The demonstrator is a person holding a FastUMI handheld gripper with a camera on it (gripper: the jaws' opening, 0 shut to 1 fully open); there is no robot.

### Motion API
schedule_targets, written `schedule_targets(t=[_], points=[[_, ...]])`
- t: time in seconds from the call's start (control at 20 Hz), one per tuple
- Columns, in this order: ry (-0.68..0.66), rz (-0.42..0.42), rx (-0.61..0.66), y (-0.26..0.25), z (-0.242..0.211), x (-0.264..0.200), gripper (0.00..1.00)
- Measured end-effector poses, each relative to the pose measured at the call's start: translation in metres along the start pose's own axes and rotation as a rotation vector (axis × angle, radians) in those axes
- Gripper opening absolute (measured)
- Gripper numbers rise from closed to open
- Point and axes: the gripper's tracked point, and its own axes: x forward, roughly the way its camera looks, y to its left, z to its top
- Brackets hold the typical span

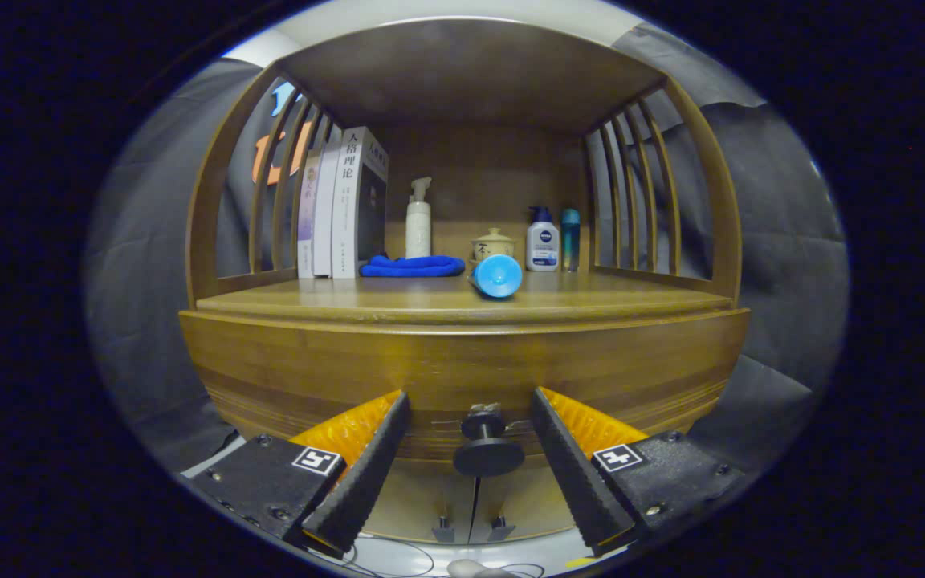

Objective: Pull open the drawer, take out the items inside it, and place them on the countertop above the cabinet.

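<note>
While the hand-held gripper (470,457) stands open around the knob (488,449) of the shut drawer (462,369), closing off-centre could slip off; a blue bottle (498,275) lies at twelve o'clock on the desk (398,303).

My gripper (470,401) fingers stand apart either side of the drawer knob (487,445). Above, on the countertop (310,305): books (342,205) left, cloth (413,266) beside them, a cup (498,276) lying foremost, bottles (543,238) behind right.
</note>
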Motion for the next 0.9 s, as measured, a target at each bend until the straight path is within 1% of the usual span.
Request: schedule_targets(t=[0.05,0.1,0.25,0.6,0.65,0.75,0.9], points=[[0.0,0.003,-0.002,0.0,0.004,-0.008,0.99],[-0.005,0.004,0.001,0.001,0.001,0.001,0.99],[-0.017,0.011,-0.002,0.0,0.001,0.002,0.99],[0.054,0.011,0.011,0.0,0.0,0.0,0.99],[0.078,0.017,0.017,0.0,-0.003,-0.004,0.99],[0.082,0.038,0.026,-0.002,-0.004,-0.021,0.99],[0.07,0.066,0.005,-0.012,-0.008,-0.063,1.0]])
